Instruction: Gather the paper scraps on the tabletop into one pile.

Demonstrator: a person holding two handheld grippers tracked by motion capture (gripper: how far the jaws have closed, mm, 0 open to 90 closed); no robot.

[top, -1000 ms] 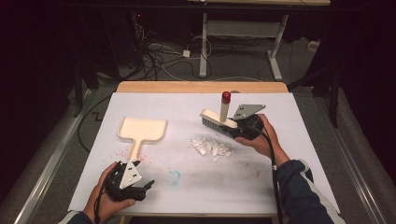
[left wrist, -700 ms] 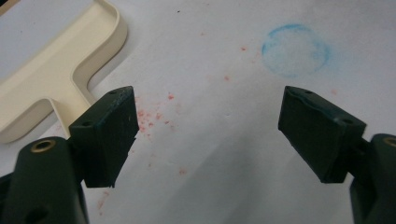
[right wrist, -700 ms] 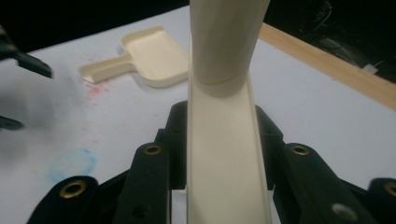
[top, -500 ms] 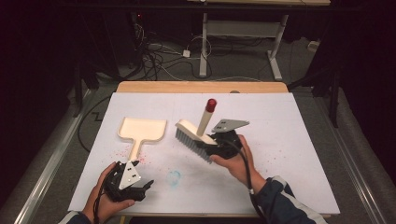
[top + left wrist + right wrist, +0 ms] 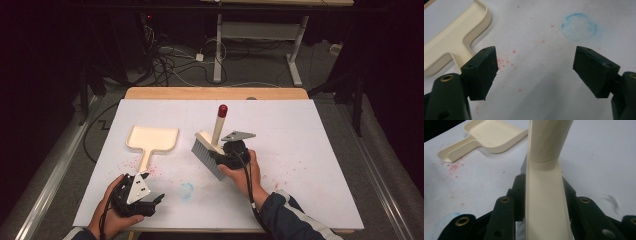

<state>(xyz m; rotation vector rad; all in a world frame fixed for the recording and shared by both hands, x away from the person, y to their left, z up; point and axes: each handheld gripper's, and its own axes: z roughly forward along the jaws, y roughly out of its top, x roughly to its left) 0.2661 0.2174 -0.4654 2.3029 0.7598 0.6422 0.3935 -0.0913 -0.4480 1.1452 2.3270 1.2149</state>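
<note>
The left gripper (image 5: 150,202) is resting wide open and empty, just below the cream plastic dustpan (image 5: 151,140), whose handle is pointing toward it. Further right, the right gripper (image 5: 220,157) is clamping the cream hand brush (image 5: 210,155), bristles facing the pan.

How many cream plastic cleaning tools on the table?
2. The dustpan lies flat at the table's left-centre, beside the open left hand-held gripper. The brush is clamped in the right hand-held gripper, bristles down near the middle.

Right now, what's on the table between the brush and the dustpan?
Nothing solid. In the high view the stretch between the brush and the dustpan is bare white table; the faint red specks lie lower, by the dustpan's handle.
</note>
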